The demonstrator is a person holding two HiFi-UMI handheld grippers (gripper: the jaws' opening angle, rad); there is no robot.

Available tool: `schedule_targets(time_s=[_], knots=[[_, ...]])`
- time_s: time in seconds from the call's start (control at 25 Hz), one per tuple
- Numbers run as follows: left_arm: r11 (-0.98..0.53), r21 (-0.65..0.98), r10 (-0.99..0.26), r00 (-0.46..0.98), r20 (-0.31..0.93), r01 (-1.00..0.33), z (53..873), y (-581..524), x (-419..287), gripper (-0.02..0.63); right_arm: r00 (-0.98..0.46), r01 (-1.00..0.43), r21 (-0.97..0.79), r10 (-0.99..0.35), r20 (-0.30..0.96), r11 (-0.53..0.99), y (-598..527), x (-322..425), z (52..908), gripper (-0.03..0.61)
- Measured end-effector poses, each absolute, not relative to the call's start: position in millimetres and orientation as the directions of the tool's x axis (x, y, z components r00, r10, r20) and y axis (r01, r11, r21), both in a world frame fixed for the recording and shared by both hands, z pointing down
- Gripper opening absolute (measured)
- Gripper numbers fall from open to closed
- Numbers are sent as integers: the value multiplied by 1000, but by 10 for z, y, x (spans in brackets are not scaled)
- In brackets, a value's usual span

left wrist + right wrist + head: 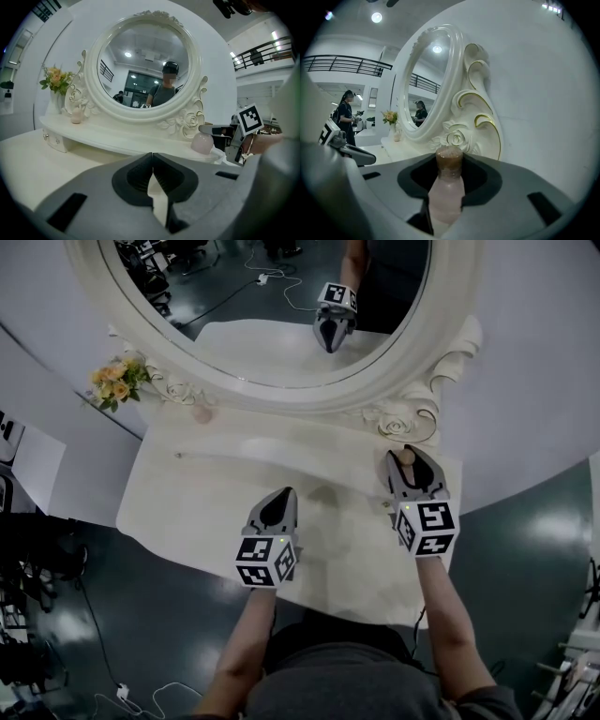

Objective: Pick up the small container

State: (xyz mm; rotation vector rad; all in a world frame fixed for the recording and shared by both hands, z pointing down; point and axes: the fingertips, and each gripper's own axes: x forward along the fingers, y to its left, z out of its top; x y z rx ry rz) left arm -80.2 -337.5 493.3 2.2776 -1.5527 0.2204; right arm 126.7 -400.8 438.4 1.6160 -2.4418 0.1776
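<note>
The small container (406,458) is a pale pink bottle with a brown cap. It stands upright on the raised shelf at the mirror's right foot, next to a carved rose. My right gripper (409,465) has its jaws on either side of the bottle (446,187), and the pads hug its body below the cap. In the left gripper view the bottle (202,143) shows at the right with the right gripper (221,133) around it. My left gripper (279,505) hangs over the middle of the tabletop, shut, with nothing in it (153,161).
A cream dressing table (206,512) carries a large oval mirror (281,395) with an ornate frame. A vase of orange flowers (114,382) and a small pink object (202,413) stand on the shelf at the left. Cables lie on the dark floor.
</note>
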Motion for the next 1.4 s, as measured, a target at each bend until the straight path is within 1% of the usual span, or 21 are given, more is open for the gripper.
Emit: schedule_targets(time_s=[0.36, 1.4], knots=[[-325, 219, -867, 383, 319, -920, 4886, -3376, -816, 6, -393, -916, 12, -901, 183, 402, -3881, 1175, 4237, 141], [-358, 215, -877, 406, 256, -909, 4652, -3123, -874, 6, -431, -902, -12, -902, -20, 431, -3232, 935, 3343, 141]])
